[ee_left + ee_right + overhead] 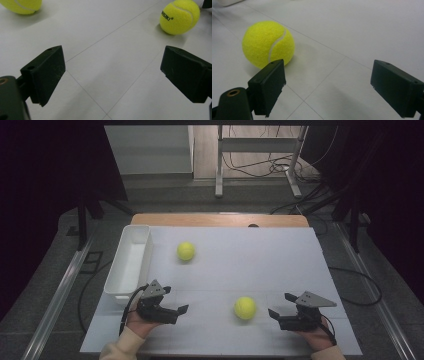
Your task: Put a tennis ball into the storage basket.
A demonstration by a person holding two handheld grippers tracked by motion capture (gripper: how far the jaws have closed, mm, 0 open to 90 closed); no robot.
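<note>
The near tennis ball [245,308] is light, fuzzy and rolls easily. The right gripper [282,306], spread wide beside it, should pinch its middle.

Lab: curtained rig table [280,270], floor cables [280,167]

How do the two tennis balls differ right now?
The near tennis ball lies between the left gripper and the right gripper, closer to the right one; the far tennis ball sits farther up the table, close to the white bin. The near ball shows black lettering in the left gripper view; none can be made out on the far one. Both are yellow and ungripped.
</note>
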